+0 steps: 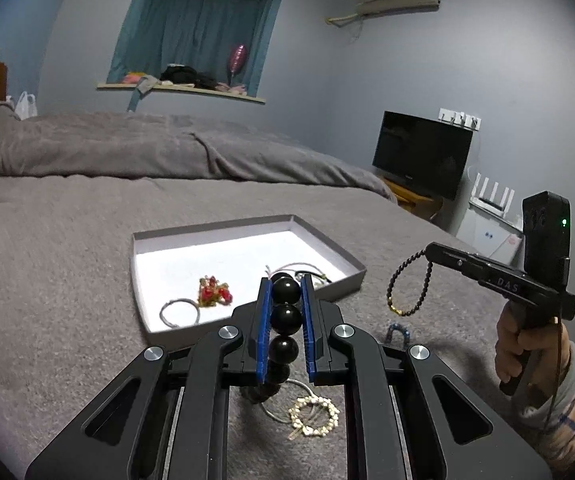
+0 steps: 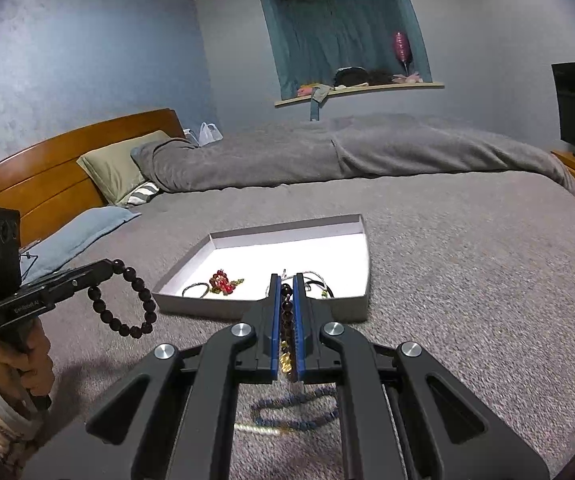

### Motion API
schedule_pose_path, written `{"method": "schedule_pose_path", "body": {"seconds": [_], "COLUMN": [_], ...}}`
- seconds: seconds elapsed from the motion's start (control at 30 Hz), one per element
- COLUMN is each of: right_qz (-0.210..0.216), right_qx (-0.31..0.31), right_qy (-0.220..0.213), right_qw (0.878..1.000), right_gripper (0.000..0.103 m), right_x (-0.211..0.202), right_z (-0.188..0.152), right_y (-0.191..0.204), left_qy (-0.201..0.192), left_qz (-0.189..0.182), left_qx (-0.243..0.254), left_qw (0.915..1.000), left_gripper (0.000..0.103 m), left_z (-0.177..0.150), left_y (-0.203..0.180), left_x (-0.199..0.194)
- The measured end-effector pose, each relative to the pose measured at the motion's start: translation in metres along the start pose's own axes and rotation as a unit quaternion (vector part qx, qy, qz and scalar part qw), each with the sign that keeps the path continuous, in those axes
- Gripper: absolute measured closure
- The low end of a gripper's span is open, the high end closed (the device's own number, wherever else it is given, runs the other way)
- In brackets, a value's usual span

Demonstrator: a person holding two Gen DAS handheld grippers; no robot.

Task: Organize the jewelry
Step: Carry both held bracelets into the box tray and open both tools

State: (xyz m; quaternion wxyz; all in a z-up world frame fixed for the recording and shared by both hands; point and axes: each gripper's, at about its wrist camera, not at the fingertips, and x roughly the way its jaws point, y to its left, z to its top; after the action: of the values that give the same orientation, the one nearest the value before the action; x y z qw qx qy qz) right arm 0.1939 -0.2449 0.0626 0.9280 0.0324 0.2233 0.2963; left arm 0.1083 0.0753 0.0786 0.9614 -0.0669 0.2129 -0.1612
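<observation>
A shallow grey box (image 1: 351,264) with a white inside lies on the bed; it also shows in the right wrist view (image 2: 361,240). Inside it lie a red bead ornament (image 1: 214,291), a grey ring bracelet (image 1: 179,312) and a cord necklace (image 1: 307,270). My left gripper (image 1: 286,294) is shut on a bracelet of large dark beads (image 1: 285,318), held above the bed before the box. My right gripper (image 2: 286,284) is shut on a thin dark bead bracelet with gold beads (image 1: 407,286), which hangs from it to the right of the box.
A white pearl bracelet (image 1: 314,420) lies on the grey blanket under my left gripper. A blue bead bracelet (image 2: 295,412) lies under my right gripper. A rolled grey duvet (image 1: 147,148) lies behind the box. A TV (image 1: 421,152) stands at the right.
</observation>
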Motion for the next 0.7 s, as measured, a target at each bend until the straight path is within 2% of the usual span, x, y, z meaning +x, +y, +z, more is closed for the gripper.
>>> {"method": "schedule_pose_path", "body": {"seconds": [0.27,0.47,0.7], "right_qz": [0.002,0.003,0.005], "right_qx": [0.01,0.02,0.003], "right_qy": [-0.002,0.005,0.016], "right_qw": [1.0,1.0,1.0], "right_gripper": [0.097,0.097,0.097], "right_x": [0.024,0.051,0.082], "right_z": [0.015,0.023,0.033], "right_y": [-0.005,-0.007,0.008], "left_qy": [-0.006,-0.018,-0.022], "left_qz": [0.017,0.043,0.027], "left_qx": [-0.003,-0.003,-0.041], "left_qw": [0.9998,0.9989,0.9986], "left_gripper": [0.088,0.088,0.088], "left_z": [0.017,0.031,0.04], "left_y": [0.013,0.028,0.045], "left_x": [0.015,0.031,0.048]}}
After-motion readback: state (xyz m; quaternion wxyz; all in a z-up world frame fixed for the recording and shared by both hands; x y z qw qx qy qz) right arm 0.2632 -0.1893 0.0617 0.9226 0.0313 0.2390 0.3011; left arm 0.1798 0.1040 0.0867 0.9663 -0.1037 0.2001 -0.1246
